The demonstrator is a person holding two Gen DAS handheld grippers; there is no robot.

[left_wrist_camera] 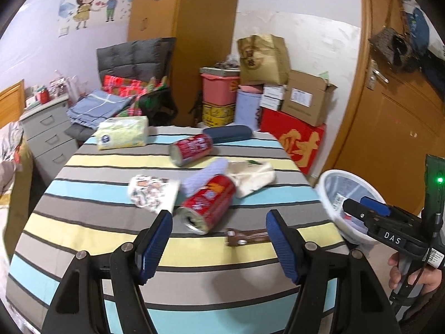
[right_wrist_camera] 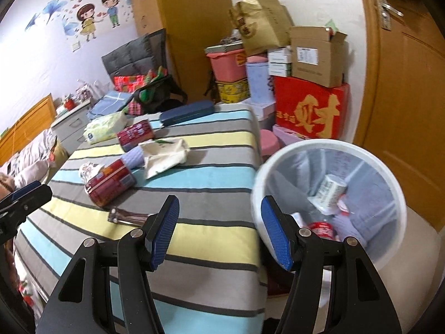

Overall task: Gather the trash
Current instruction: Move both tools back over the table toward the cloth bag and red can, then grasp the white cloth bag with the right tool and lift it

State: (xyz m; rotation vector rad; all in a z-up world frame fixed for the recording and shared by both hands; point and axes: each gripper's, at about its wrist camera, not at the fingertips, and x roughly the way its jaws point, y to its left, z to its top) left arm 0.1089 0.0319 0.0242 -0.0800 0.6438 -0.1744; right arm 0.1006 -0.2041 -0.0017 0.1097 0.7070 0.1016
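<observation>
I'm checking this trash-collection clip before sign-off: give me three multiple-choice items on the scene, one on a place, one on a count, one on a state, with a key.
1. Where does the white round plastic trash bin stand?
A. on the striped tablecloth
B. beside the table's right edge, on the floor
C. on the grey drawer cabinet

2. How many red drink cans lie on the striped tablecloth?
A. one
B. two
C. four

3. How do the left gripper and the right gripper stand?
A. both open and empty
B. left shut on a can
C. right shut on a wrapper

Key: 1 B, the bin sits below and beside the table edge. 2 B, the near red can and the far red can lie on their sides. 3 A, nothing sits between either pair of blue pads.
</observation>
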